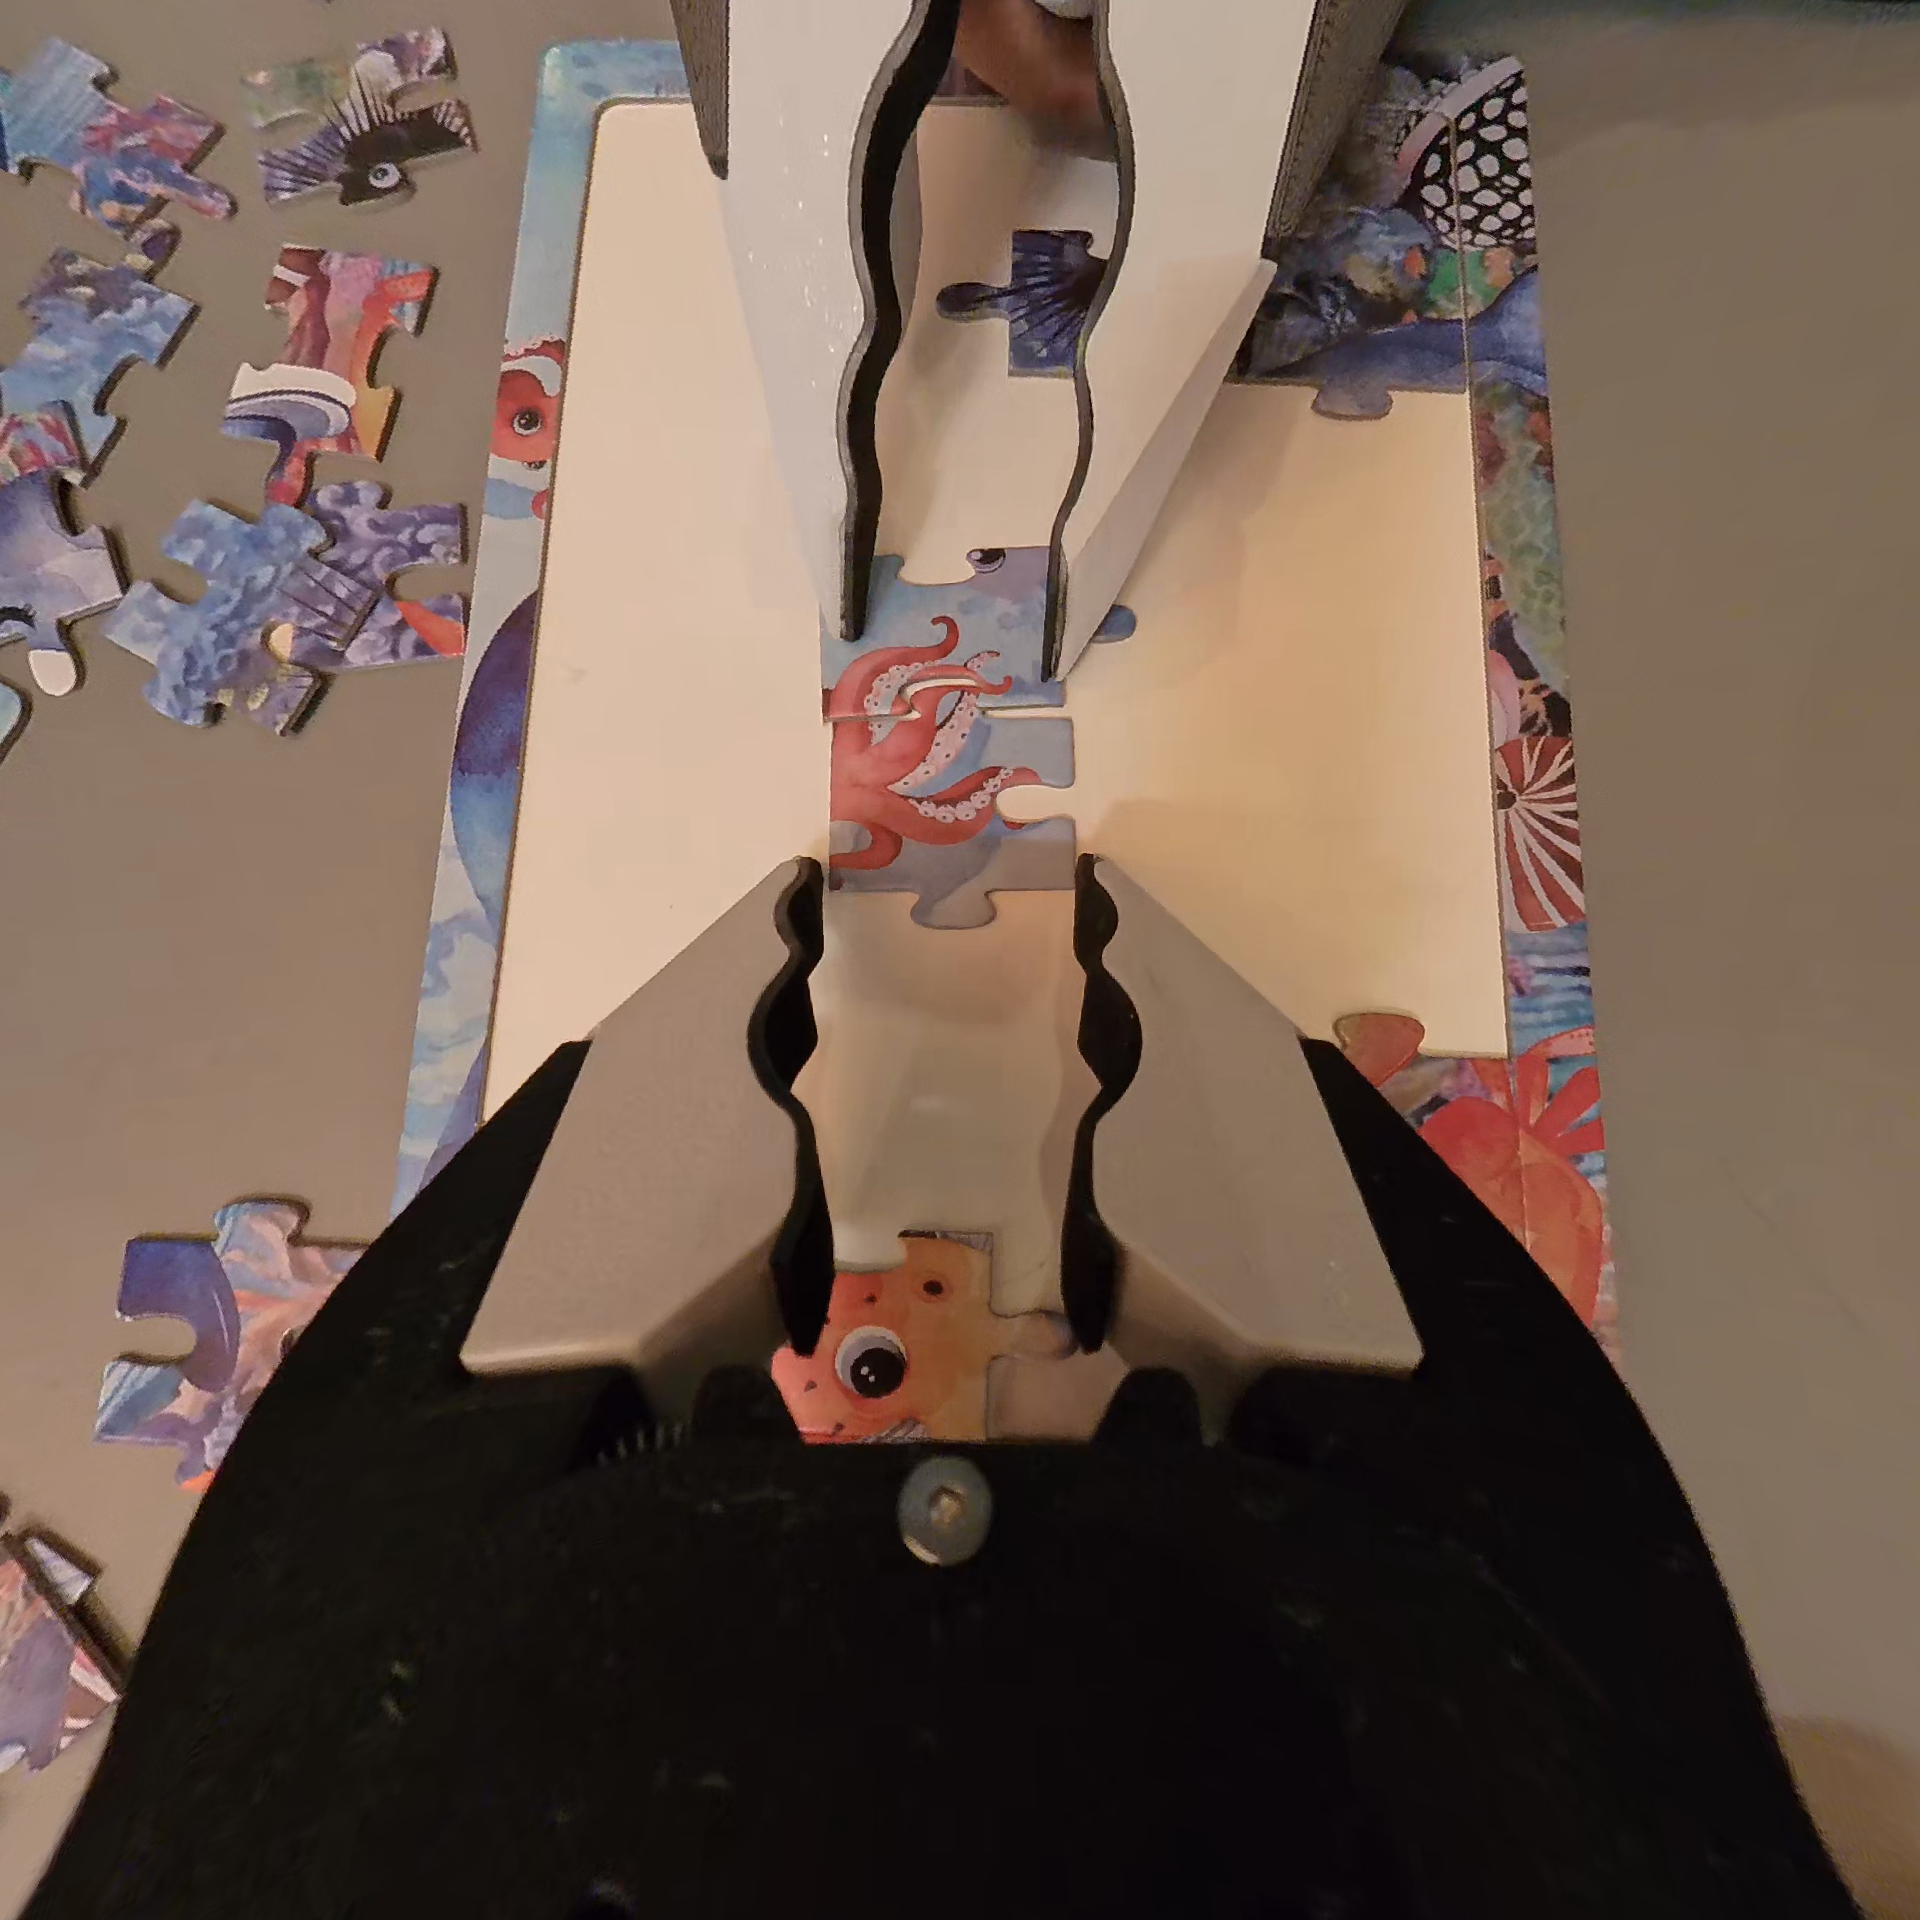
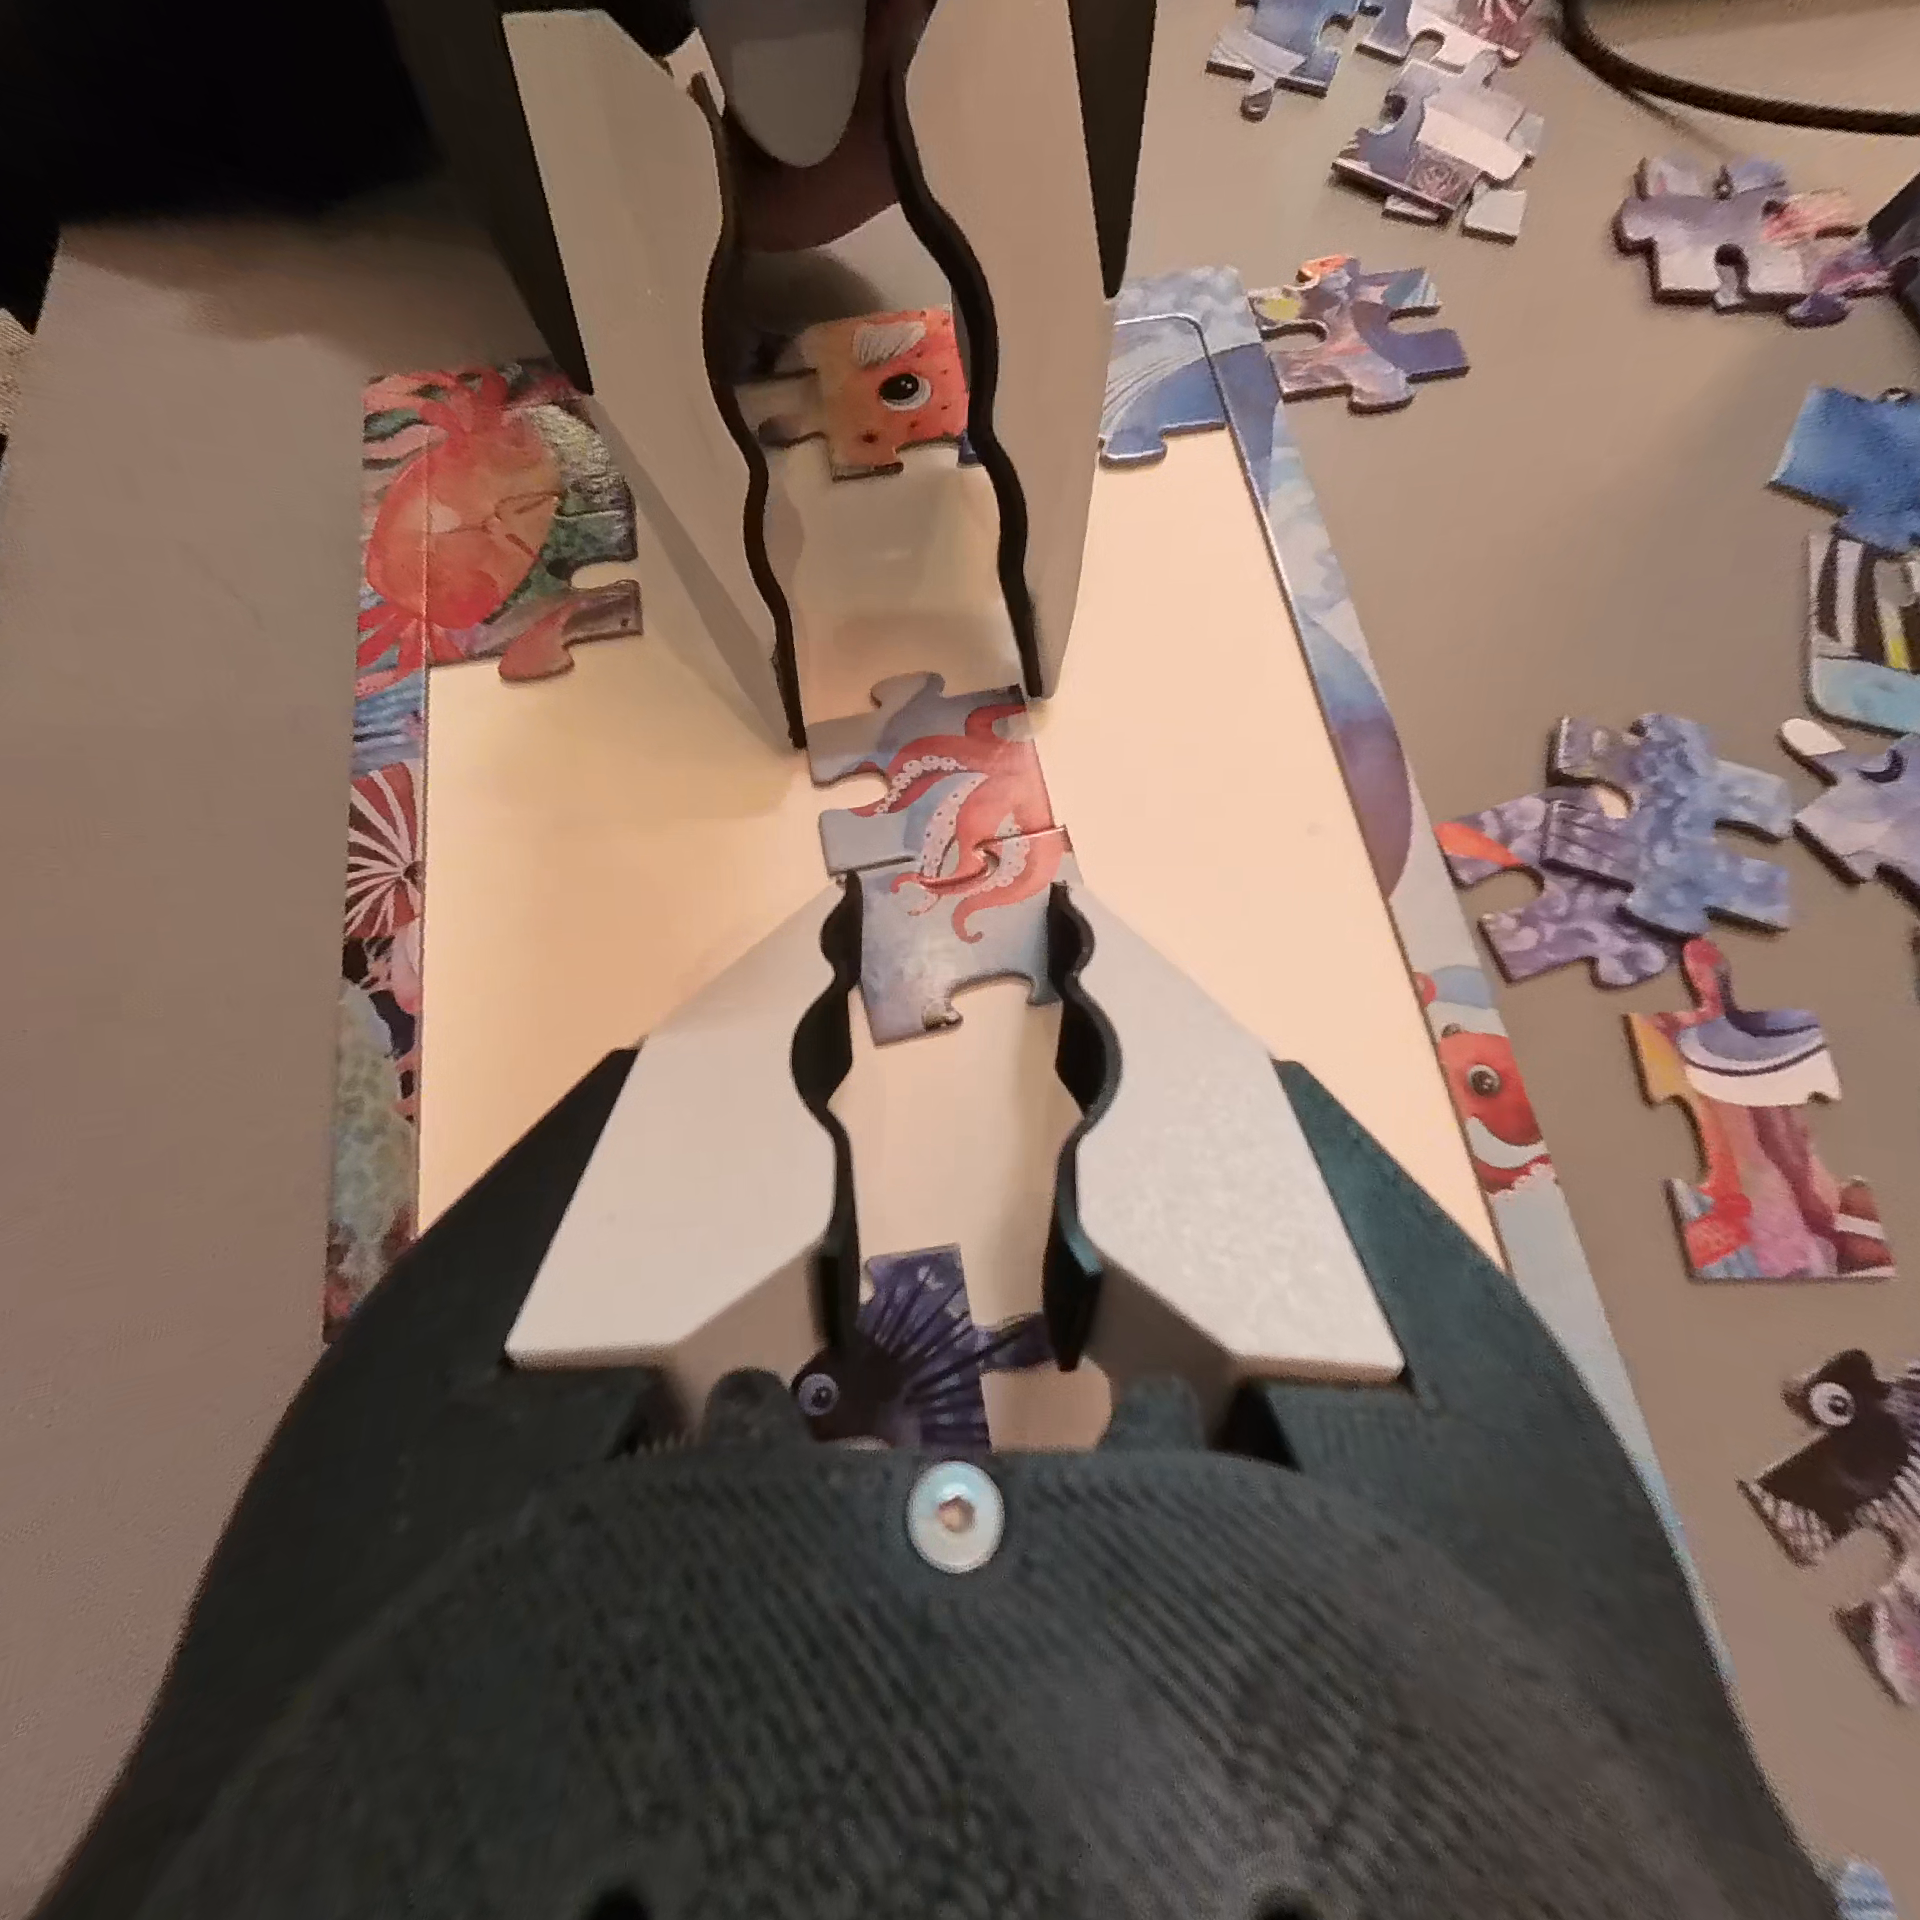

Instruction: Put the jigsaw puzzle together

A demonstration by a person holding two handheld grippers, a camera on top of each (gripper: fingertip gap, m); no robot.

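Two octopus-tentacle pieces lie interlocked in the middle of the white puzzle tray (image 1: 675, 623), with a thin gap along part of their seam. My left gripper (image 1: 945, 868) has its fingers against both sides of the near tentacle piece (image 1: 951, 800). My right gripper (image 1: 954, 644) comes from the opposite side and clamps the far tentacle piece (image 1: 961, 608). In the right wrist view my right gripper (image 2: 958, 894) holds its piece (image 2: 956, 956), and the left gripper (image 2: 912, 722) flanks the other piece (image 2: 935, 758).
Placed pieces line the tray: an orange fish piece (image 1: 904, 1340), a dark lionfish piece (image 1: 1039, 301), a corner group (image 1: 1403, 260) and an orange group (image 1: 1507, 1143). Several loose pieces lie on the grey table beside the tray (image 1: 260, 468) (image 2: 1642, 862). A dark cable (image 2: 1714, 94) runs behind. Some 4 cm of space lies between my two pairs of fingers.
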